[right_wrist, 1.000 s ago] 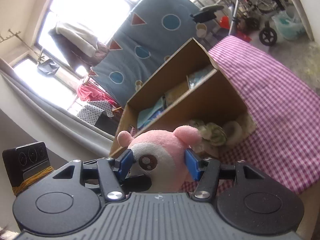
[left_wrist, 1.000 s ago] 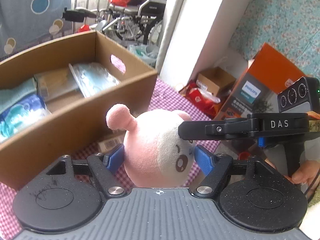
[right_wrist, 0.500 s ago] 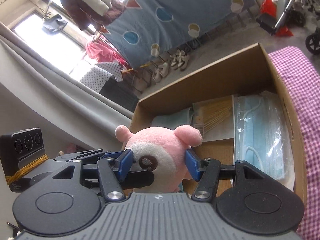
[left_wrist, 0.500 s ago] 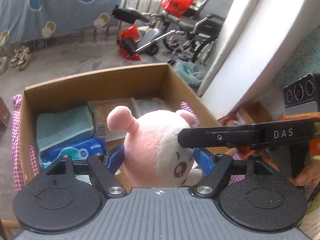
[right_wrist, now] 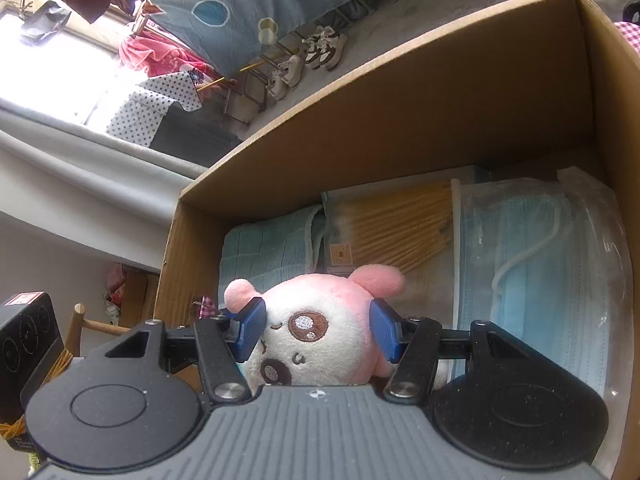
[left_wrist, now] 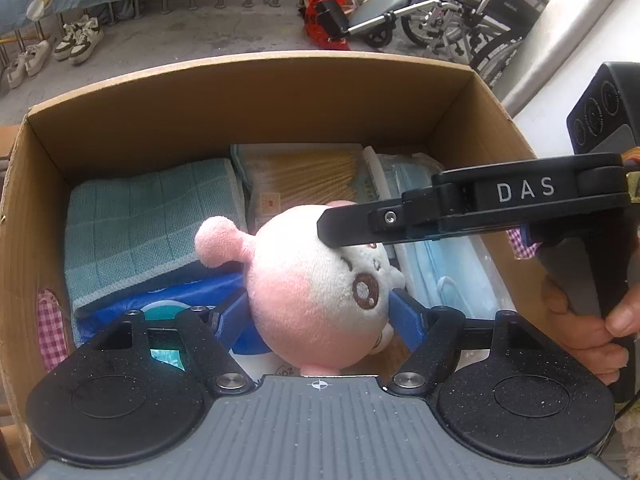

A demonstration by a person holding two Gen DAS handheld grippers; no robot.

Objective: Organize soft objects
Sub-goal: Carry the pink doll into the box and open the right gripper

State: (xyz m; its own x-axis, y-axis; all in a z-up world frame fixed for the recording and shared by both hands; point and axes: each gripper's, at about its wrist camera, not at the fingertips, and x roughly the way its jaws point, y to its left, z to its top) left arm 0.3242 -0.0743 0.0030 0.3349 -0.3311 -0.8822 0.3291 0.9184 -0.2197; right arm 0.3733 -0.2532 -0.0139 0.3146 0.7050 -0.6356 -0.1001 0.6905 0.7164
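Plush toy [left_wrist: 316, 288], round, pink and white, with small pink ears and embroidered brown eyes, is held in the air just above the open top of a cardboard box [left_wrist: 248, 92]. Both pairs of tongs are closed on it. The left tongs [left_wrist: 320, 316] press their blue pads [left_wrist: 402, 320] against the lower sides of the toy's body. The right tongs [right_wrist: 318, 330] clamp the toy's head, one blue pad on each side of the face, and in the left view one black finger of these tongs, marked DAS, lies across the top of the toy's head. A person's hand [left_wrist: 588, 320] grips the right handle at the edge of that view. Inside the box, beneath the toy, lie a folded teal cloth [left_wrist: 148, 232] on the left, a clear packet of yellow sticks [left_wrist: 304, 176] at the back, a blue printed pack [left_wrist: 168, 300] in front, and a plastic bag of light blue face masks [right_wrist: 548, 276] on the right. Beyond the box stand pairs of sneakers [left_wrist: 76, 40] on a grey floor and a wheelchair [left_wrist: 452, 4].
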